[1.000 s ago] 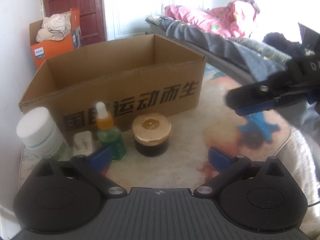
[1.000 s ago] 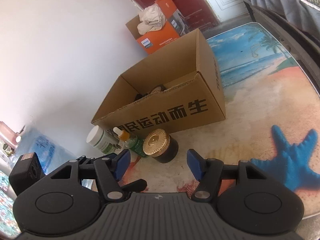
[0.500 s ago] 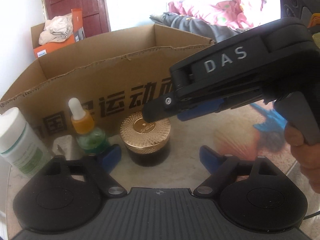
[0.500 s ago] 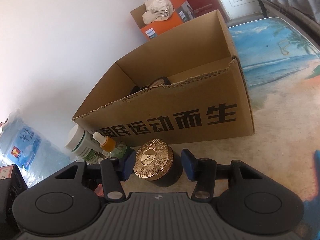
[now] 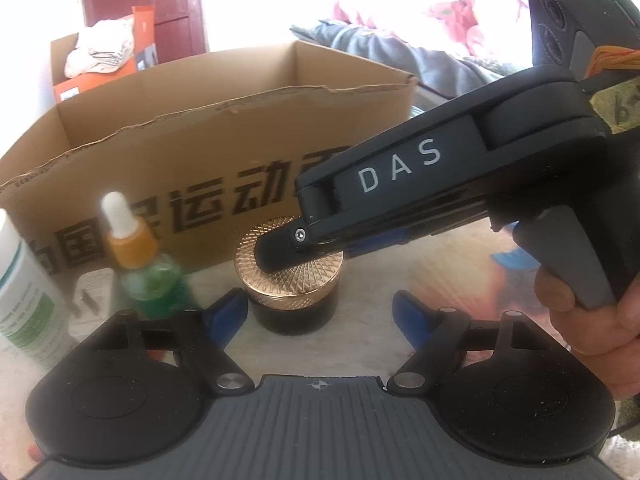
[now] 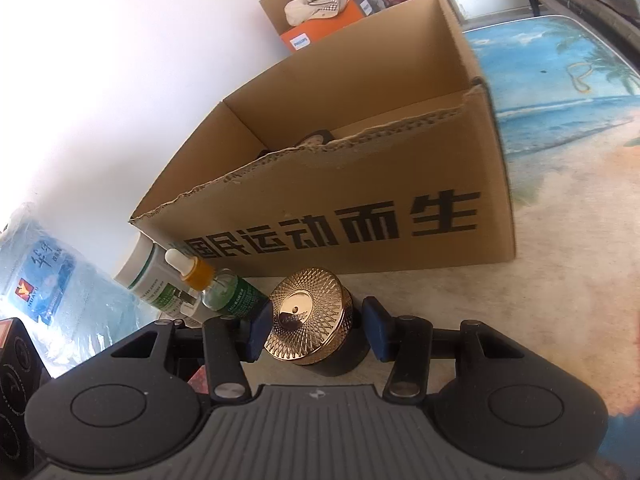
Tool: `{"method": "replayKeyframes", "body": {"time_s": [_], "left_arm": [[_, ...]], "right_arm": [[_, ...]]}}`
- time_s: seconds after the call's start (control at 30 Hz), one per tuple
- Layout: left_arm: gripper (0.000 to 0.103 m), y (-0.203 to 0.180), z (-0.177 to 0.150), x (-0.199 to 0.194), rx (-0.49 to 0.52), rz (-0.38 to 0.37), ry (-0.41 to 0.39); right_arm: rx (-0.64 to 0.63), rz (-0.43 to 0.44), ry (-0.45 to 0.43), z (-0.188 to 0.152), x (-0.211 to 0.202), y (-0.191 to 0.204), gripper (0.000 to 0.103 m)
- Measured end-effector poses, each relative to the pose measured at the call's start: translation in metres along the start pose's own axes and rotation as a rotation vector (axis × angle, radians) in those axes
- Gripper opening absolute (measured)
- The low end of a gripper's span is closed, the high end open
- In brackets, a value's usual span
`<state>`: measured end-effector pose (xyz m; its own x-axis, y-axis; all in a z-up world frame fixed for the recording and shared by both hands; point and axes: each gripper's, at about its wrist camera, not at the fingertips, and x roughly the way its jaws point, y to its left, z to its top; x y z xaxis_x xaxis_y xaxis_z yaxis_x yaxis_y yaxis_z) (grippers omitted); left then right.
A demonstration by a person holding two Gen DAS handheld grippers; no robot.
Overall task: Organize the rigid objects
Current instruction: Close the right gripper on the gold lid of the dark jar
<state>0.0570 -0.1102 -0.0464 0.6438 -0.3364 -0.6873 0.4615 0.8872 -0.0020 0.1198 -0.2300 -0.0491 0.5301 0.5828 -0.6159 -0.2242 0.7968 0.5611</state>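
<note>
Sitting on the beach-print desk (image 6: 580,240) before one cardboard box (image 6: 360,200): one dark jar (image 6: 308,320) with knurled gold lid, right gripper (image 6: 314,330) jaws flanking it, left pad touching, right pad just clear, left gripper (image 5: 316,312) jaws closing, wide, jar between, untouched, one dropper bottle (image 5: 140,264) and one white bottle (image 5: 24,304) beside, box contents showing only in right view, hand (image 5: 592,312) only in left.

Right gripper (image 5: 296,258) body covers part of the gold-lid jar (image 5: 294,280) top and the right end of the cardboard box (image 5: 224,152) print in left wrist view. White bottle (image 5: 24,300) cut off by left edge there. Box contents (image 6: 316,138): only a dark sliver shows over the near wall, can't identify. Bedding (image 5: 440,20) far right blown out. Whether right pads touch the jar: can't tell.
</note>
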Motion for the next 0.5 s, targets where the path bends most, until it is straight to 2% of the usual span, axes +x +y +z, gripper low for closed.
{"method": "replayKeyframes", "body": {"time_s": [0.37,0.5], "left_arm": [[0.079,-0.017,-0.001,-0.005,0.046,-0.089,0.007],[0.078,-0.02,-0.002,-0.001,0.072,-0.056,-0.005]], "right_arm": [[0.038,-0.039,-0.011,-0.015,-0.028,-0.015,0.052],[0.07,-0.031,-0.024,-0.018,-0.035,-0.025,0.052]]}}
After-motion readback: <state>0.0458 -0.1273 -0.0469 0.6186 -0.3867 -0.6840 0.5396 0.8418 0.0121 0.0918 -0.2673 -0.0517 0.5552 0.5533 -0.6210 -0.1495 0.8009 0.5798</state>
